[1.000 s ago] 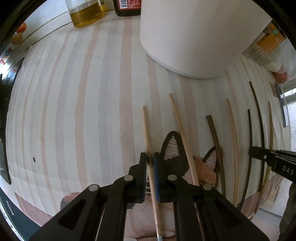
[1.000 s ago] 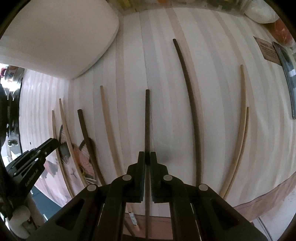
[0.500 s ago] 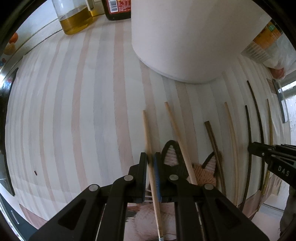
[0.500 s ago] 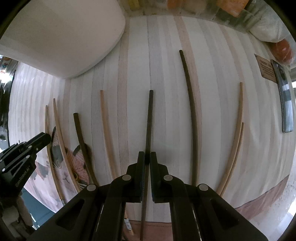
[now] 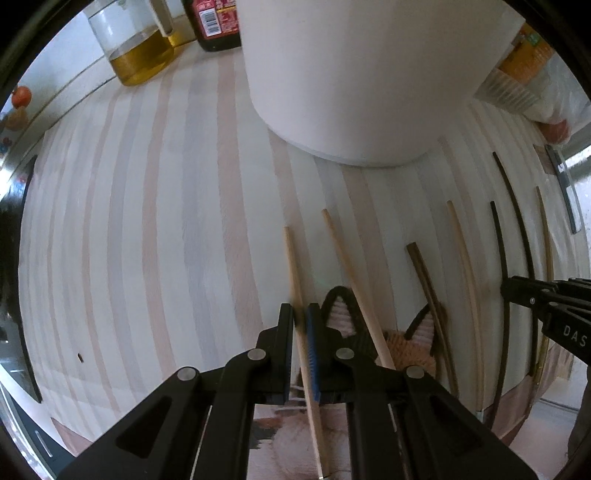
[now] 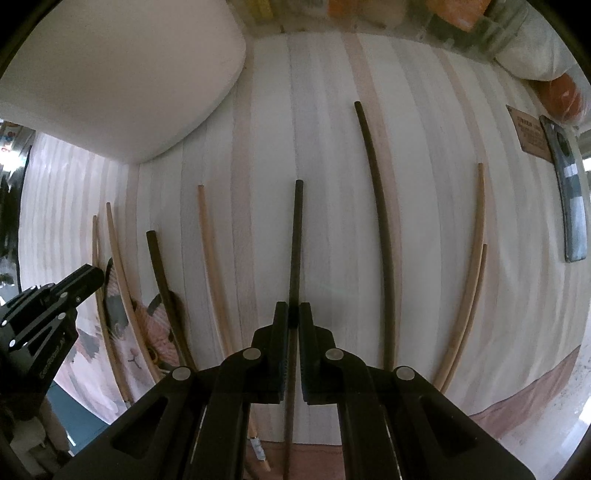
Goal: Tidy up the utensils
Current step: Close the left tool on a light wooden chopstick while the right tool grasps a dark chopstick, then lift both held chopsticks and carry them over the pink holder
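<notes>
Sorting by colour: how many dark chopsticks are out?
3: a black chopstick in the right gripper, a long dark chopstick right of it, a brown chopstick left of it, lying across the cat coaster. None seems hidden.

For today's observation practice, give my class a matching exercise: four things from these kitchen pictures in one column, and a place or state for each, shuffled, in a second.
Things
1. Light chopstick
2. Black chopstick
3. Oil jar
4. White container

Places or states
A. Standing on the striped mat, behind the row of chopsticks
B. Held in the right tool
C. At the far edge, beside a dark bottle
D. Held in the left tool

Pairs: 1-D, 2-B, 3-C, 4-A
</notes>
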### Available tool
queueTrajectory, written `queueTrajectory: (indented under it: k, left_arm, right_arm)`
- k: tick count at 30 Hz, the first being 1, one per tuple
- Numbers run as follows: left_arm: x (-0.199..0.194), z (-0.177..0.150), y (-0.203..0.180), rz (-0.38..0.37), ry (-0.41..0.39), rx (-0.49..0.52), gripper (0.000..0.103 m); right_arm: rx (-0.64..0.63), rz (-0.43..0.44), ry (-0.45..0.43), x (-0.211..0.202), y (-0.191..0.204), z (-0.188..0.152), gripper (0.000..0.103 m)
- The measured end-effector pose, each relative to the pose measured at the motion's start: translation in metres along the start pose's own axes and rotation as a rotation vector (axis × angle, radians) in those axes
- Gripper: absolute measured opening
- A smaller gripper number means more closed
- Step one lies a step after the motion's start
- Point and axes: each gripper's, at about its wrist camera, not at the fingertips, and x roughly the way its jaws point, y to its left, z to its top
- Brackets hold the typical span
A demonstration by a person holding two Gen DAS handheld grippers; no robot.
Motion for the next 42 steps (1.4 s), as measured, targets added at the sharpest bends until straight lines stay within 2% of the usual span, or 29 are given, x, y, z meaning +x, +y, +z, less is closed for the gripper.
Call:
queueTrajectory:
  k: [7, 11, 16, 27, 35, 42]
  left_arm:
    - [-0.003, 0.008, 0.004, -0.019, -0.022, -0.047, 0.004]
    - [-0.02, 0.011, 0.011, -0.008, -0.066, -0.068, 0.004]
    - [-0.04, 0.006, 0.016, -0.018, -0.102, -0.105, 0.004]
    - [-0.081, -0.003, 0.028, -0.036, -0.175, -0.135, 0.004]
    - [-0.108, 0.003, 0.03, -0.046, -0.246, -0.13, 0.004]
    - [-0.128, 0.01, 0.028, -0.058, -0.297, -0.128, 0.004]
  right_arm:
    - [0.045, 0.044, -0.067, -0.003, -0.004, -0.004, 0.005]
    - [0.085, 0.104, -0.112, -0.007, -0.013, -0.012, 0.005]
    - [0.086, 0.134, -0.177, -0.021, -0.017, -0.024, 0.005]
    - [0.087, 0.167, -0.298, -0.067, -0.022, -0.038, 0.005]
    - [0.086, 0.186, -0.414, -0.103, -0.013, -0.038, 0.005]
    - [0.086, 0.189, -0.481, -0.126, -0.011, -0.043, 0.004]
